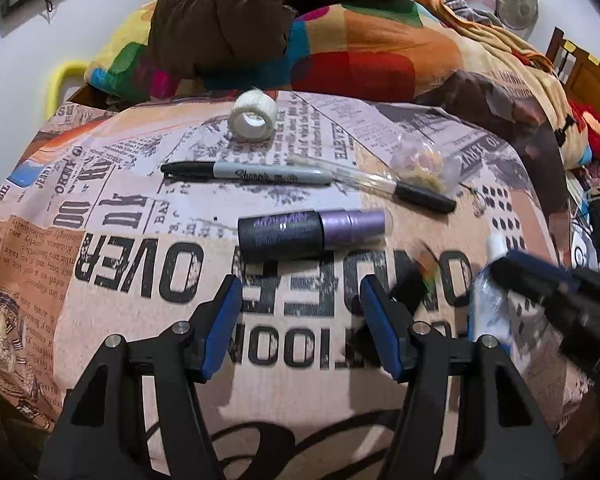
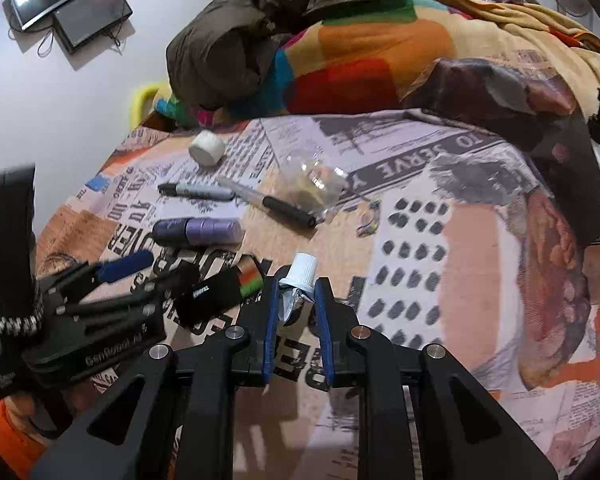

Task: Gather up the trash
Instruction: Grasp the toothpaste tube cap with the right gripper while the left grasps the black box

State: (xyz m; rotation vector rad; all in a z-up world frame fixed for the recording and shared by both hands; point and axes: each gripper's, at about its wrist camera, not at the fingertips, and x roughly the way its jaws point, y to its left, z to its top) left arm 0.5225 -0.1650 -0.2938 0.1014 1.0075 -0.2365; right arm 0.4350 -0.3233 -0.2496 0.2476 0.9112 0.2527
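Right wrist view: right gripper (image 2: 296,304) is sitting lower centre of frame, blue pads narrowed onto a crumpled tube (image 2: 296,294) w/ a white ribbed cap; pads look to be pressing its foil body on both sides, though the contact is partly hidden, so prob. a grip. Tube is lying on the newspaper-print bedspread (image 2: 460,280). Left gripper (image 2: 136,276) is showing blurred at lower left of the same frame, near a small black box (image 2: 216,296) w/ a rainbow end.

Left wrist view: left gripper (image 1: 300,296) is hanging bottom centre, fingers about half open, nothing between them, only bedspread (image 1: 140,240) below. Just above its tips a purple bottle (image 1: 314,234) is lying on its side. Further up-frame: a grey marker (image 1: 248,174), a black-capped pen (image 1: 380,186) on a clear plastic wrapper (image 1: 424,164), and a white tape roll (image 1: 254,114) near top centre. Tube (image 1: 490,304) is blurred at right edge under the right gripper (image 1: 512,272). Brown jacket (image 1: 220,20) and colourful blanket (image 1: 380,48) are piling along the top.
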